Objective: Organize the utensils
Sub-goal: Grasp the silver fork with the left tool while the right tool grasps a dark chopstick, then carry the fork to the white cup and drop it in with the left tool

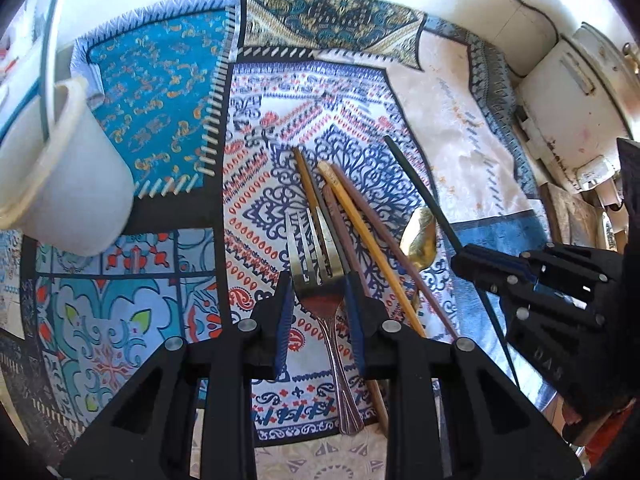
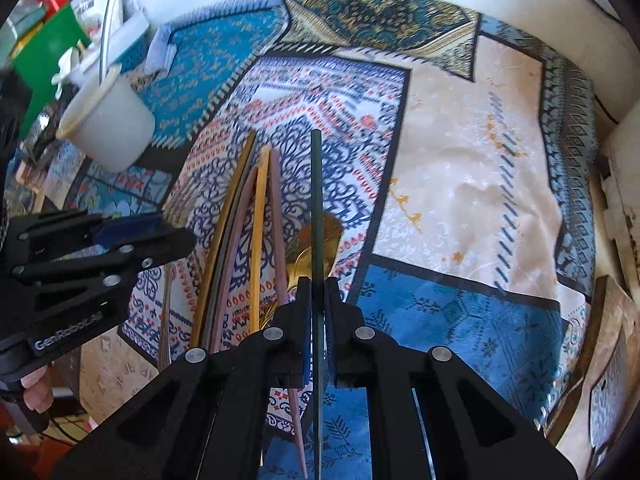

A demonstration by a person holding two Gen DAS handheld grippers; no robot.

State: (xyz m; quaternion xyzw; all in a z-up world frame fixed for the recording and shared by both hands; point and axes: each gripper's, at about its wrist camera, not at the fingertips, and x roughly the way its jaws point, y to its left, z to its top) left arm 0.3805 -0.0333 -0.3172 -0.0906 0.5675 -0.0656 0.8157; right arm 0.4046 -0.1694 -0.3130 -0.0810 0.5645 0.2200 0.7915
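Observation:
My left gripper [image 1: 318,286] is shut on a silver fork [image 1: 310,248], its pads against the fork's head, just above the patterned cloth. Several chopsticks [image 1: 352,216] lie beside the fork, next to a gold spoon [image 1: 420,236]. My right gripper [image 2: 318,292] is shut on a black chopstick [image 2: 317,200] and holds it over the gold spoon [image 2: 316,240]. The other chopsticks [image 2: 256,216] lie to its left. The right gripper also shows in the left wrist view [image 1: 464,262], gripping the black chopstick [image 1: 416,184]. The left gripper shows in the right wrist view [image 2: 176,236].
A white cup [image 1: 60,168] stands at the far left on the patchwork cloth [image 1: 160,92]; it also shows in the right wrist view [image 2: 112,124]. A white appliance [image 1: 576,92] sits at the right edge. Clutter including a green board [image 2: 44,56] lies beyond the cup.

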